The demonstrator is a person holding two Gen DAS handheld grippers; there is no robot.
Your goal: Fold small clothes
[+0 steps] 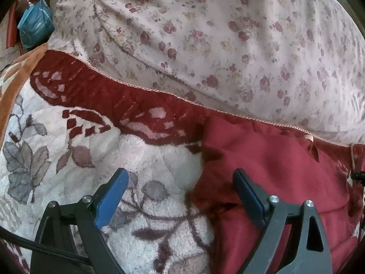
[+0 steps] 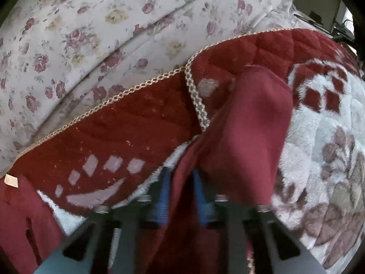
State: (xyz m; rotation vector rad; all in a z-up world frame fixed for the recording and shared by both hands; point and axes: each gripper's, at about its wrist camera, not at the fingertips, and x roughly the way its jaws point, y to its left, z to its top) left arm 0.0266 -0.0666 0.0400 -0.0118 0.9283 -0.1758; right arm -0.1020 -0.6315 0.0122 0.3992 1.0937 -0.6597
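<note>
Both wrist cams close, facing down; share blanket (image 1: 68, 137), red garment (image 1: 273, 171).

Free room: bare fleece blanket (image 1: 141, 150) left of red garment (image 1: 273, 159).
Obstacle behind: floral bedding (image 1: 205, 34) rising along blanket edge.
Obstacle far left: blue bag (image 1: 34, 26).

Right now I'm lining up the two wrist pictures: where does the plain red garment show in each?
Left wrist view: the red garment lies flat at lower right, under the open left gripper's right finger.
Right wrist view: the garment rises up the centre, pinched in the right gripper.
Shared landmark: the blanket's braided trim against the floral sheet.
</note>
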